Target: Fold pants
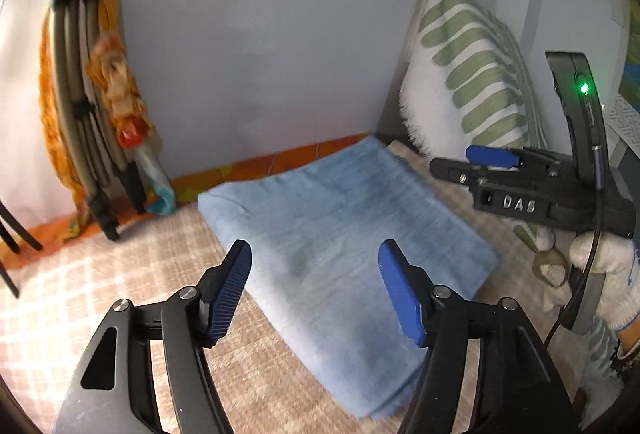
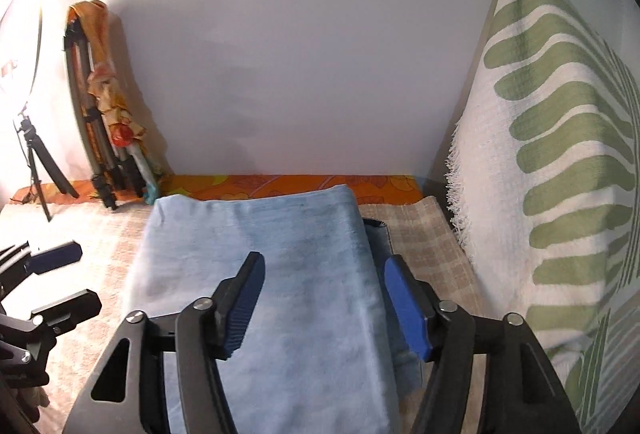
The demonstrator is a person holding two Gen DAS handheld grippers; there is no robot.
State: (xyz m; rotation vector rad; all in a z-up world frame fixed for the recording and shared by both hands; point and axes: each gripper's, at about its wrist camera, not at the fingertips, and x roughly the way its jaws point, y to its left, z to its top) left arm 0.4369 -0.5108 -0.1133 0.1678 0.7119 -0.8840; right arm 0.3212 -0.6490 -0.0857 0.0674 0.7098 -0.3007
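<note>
Light blue pants [image 1: 340, 234] lie folded into a flat rectangle on the checked beige bed cover [image 1: 120, 274]. My left gripper [image 1: 316, 278] is open and empty, just above the near part of the pants. My right gripper [image 2: 324, 294] is open and empty over the pants [image 2: 280, 254] in the right wrist view. It also shows in the left wrist view [image 1: 492, 162], held by a gloved hand above the pants' right edge. The left gripper's fingers [image 2: 56, 258] show at the left edge of the right wrist view. A darker layer [image 2: 380, 238] sticks out at the pants' right side.
A white and green striped cloth [image 2: 560, 154] hangs close on the right. A folded tripod with orange cloth [image 1: 88, 94] leans on the wall at the back left. A ring light [image 2: 20, 34] glows at far left. An orange sheet edge [image 2: 280, 184] runs along the wall.
</note>
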